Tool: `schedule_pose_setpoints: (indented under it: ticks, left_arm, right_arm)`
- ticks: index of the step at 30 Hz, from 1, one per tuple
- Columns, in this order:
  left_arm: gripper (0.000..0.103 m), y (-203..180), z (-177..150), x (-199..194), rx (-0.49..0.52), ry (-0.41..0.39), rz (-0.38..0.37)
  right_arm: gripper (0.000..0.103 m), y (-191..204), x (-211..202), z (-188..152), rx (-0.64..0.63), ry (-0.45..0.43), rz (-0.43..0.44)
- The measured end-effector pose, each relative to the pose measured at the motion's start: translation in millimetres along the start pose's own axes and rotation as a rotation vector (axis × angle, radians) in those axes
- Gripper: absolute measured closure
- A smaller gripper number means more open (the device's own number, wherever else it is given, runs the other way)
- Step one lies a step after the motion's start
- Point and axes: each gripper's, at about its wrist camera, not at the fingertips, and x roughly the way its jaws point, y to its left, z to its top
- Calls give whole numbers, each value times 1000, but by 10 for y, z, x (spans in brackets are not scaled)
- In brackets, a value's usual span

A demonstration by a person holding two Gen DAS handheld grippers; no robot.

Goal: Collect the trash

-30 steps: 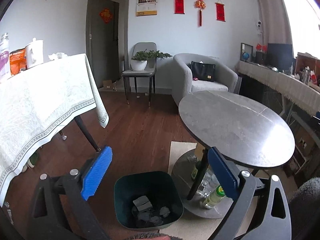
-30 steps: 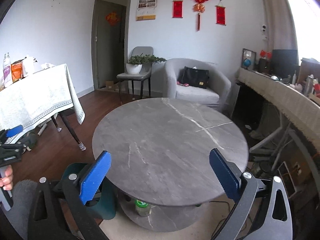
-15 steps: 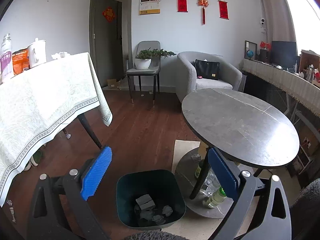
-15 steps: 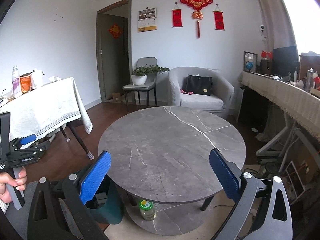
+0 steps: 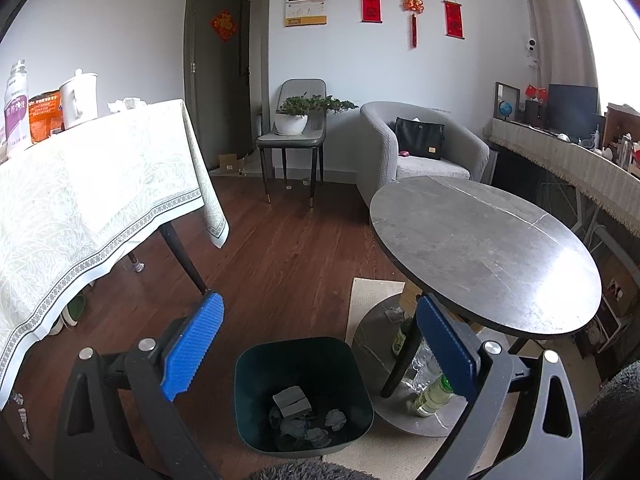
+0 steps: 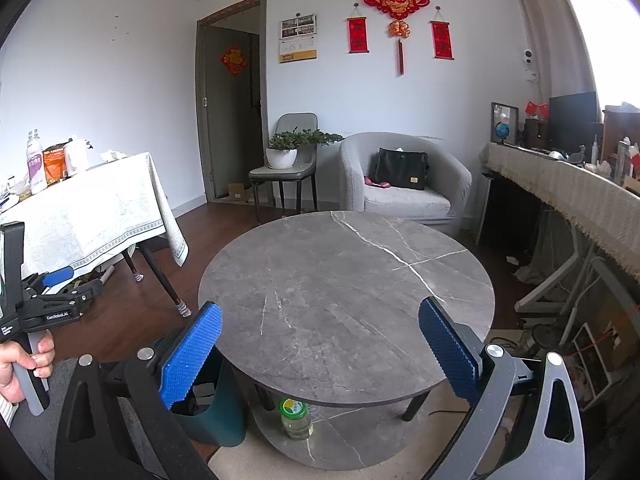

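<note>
A dark green trash bin [image 5: 304,394] stands on the floor beside the round grey table [image 5: 480,248]. It holds several crumpled grey scraps [image 5: 296,408]. My left gripper [image 5: 320,344] is open and empty, held above and just in front of the bin. My right gripper [image 6: 320,352] is open and empty, held above the near edge of the round table [image 6: 348,296], whose top is bare. The bin's side [image 6: 216,416] shows at the table's left. The left gripper [image 6: 52,300] shows at the far left in the right wrist view, in a hand.
Bottles [image 5: 432,392] stand on the table's lower shelf; one bottle [image 6: 296,416] shows in the right wrist view. A cloth-covered table [image 5: 80,200] with containers is at the left. A chair with a plant [image 5: 296,128], an armchair [image 5: 424,152] and a long sideboard [image 5: 568,168] stand behind.
Both grippers have risen and pulled back a little, so the bin and round table sit lower and farther in view. Both stay open and empty.
</note>
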Motion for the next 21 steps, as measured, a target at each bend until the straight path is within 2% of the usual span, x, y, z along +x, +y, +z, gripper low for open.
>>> schedule_pose_setpoints:
  ticks: [21]
  left_arm:
    - [4,8,-11,-16,-6,-2,2]
  right_arm:
    - [3,7,19,11,0,4,5]
